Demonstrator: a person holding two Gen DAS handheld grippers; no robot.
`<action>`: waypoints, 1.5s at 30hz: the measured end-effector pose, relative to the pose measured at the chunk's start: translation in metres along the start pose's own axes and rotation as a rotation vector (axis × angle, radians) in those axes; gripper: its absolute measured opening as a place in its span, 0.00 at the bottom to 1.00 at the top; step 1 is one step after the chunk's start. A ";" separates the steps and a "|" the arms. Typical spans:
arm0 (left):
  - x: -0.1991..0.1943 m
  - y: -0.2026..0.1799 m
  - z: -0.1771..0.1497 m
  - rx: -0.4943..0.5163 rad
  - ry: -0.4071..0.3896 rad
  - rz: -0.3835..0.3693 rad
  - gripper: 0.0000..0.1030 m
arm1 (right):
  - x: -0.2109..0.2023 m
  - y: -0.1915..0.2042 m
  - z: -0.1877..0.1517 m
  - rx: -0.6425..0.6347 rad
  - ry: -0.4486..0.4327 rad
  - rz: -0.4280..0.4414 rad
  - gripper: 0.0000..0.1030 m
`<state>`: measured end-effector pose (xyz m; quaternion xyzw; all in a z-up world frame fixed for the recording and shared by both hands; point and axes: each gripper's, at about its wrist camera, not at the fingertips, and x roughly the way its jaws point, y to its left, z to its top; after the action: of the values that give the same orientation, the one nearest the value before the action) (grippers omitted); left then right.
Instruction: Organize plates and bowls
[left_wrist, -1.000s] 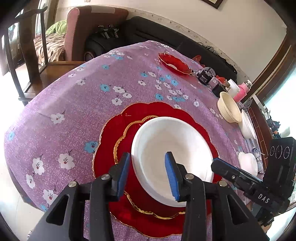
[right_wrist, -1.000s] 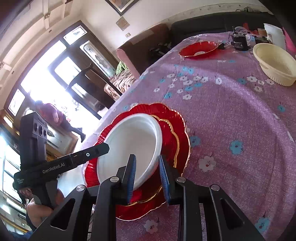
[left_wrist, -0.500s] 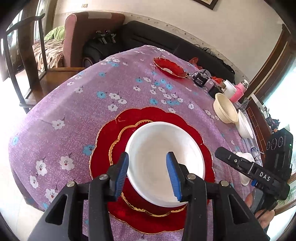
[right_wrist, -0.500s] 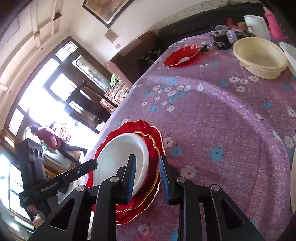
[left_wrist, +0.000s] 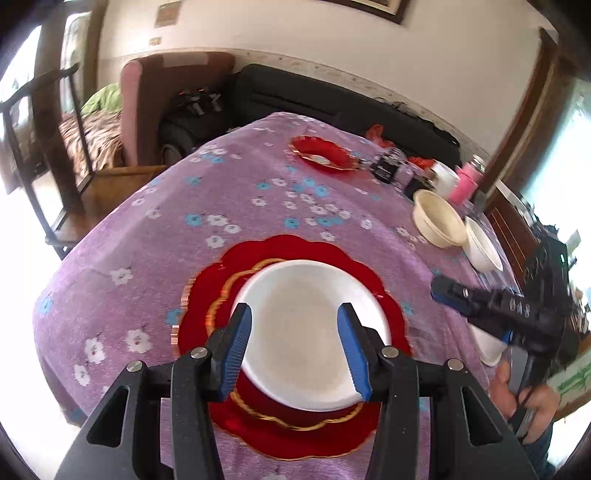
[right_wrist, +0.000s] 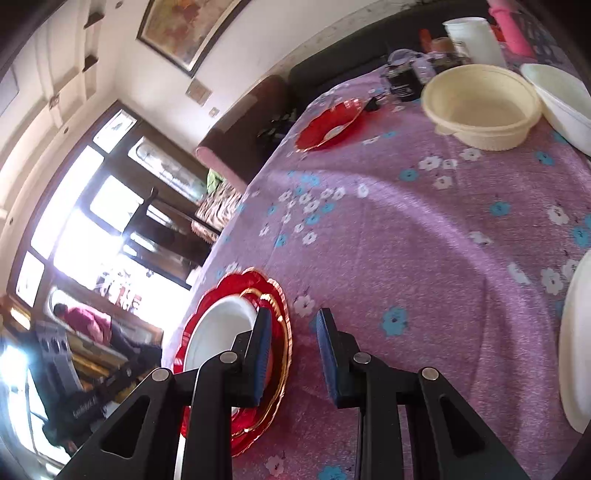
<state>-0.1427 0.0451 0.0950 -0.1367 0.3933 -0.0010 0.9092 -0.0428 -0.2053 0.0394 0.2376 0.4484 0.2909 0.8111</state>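
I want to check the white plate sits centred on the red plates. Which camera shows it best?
The left wrist view: the white plate shows nearly whole, from above, between the open left gripper fingers. The right wrist view shows it edge-on at the side, partly hidden by a finger.

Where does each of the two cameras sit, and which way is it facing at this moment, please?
Left wrist: sits on the left gripper, looking down over the white plate stacked on red plates; its open blue fingers, the right gripper and a hand show.
Right wrist: sits on the right gripper, facing across the purple tablecloth toward the cream bowl; its own fingers show, nothing between them.
Shared: the plate stack, the cream bowl, the far red dish.
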 end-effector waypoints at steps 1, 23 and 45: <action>0.001 -0.009 -0.001 0.027 0.001 -0.008 0.48 | -0.004 -0.004 0.003 0.021 -0.008 -0.007 0.27; 0.022 -0.064 -0.020 0.199 0.082 -0.147 0.54 | 0.002 -0.142 0.137 0.553 -0.108 -0.358 0.44; 0.068 -0.093 0.020 0.177 0.147 -0.146 0.62 | -0.059 -0.055 0.027 0.083 0.125 -0.189 0.13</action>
<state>-0.0718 -0.0465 0.0822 -0.0839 0.4463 -0.1120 0.8839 -0.0305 -0.2885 0.0519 0.2089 0.5302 0.2087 0.7948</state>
